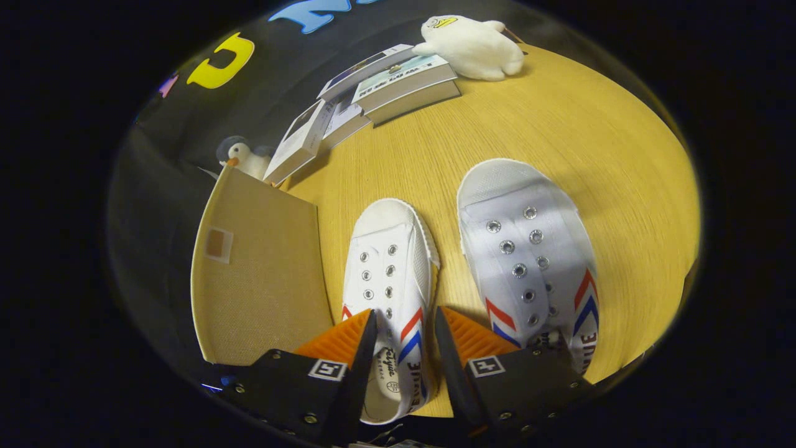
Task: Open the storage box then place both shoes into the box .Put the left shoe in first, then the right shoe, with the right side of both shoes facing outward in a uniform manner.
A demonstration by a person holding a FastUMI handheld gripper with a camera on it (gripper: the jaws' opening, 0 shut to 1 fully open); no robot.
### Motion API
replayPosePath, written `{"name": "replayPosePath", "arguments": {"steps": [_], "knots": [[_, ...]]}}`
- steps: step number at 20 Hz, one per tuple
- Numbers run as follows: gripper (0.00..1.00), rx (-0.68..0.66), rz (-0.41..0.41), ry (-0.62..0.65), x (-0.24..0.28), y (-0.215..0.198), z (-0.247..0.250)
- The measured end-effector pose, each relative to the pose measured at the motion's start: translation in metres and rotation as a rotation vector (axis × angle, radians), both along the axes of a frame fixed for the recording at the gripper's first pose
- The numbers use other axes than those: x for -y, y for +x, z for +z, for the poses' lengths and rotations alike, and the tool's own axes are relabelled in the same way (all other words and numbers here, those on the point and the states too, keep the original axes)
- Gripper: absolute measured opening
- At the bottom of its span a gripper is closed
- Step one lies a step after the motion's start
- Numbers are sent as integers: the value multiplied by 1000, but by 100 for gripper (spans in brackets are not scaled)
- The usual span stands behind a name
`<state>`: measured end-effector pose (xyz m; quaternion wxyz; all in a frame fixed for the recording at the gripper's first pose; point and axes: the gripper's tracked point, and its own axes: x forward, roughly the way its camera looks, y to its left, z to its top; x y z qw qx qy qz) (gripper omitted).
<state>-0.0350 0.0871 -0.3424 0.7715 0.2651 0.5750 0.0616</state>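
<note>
the gripper (pixel 405 333) has its fingers spread apart, straddling the heel end of the left shoe (pixel 388 274) without clearly pressing on it. the right shoe (pixel 528 249) lies just beside it, toes pointing away, on the wooden table (pixel 609 155). the tan storage box (pixel 261 274) stands on the other side of the left shoe. beyond lie stacked books (pixel 398 84), a white plush toy (pixel 472 46) and a small penguin toy (pixel 242 155).
</note>
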Motion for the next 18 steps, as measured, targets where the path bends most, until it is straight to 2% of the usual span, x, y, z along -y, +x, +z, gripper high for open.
{"name": "replayPosePath", "arguments": {"steps": [1, 2, 3, 5, 6, 11, 18], "knots": [[48, -14, -13, 0, -2, -3, -1], [32, -24, -27, 9, -2, -2, -3], [29, -31, -33, 20, -1, -3, -1], [29, -37, -49, -20, 11, -6, -1], [3, -46, -53, -3, 11, -9, 0], [3, -56, -44, 9, 7, -7, 8], [3, 39, -54, 81, 2, 26, 73]]}}
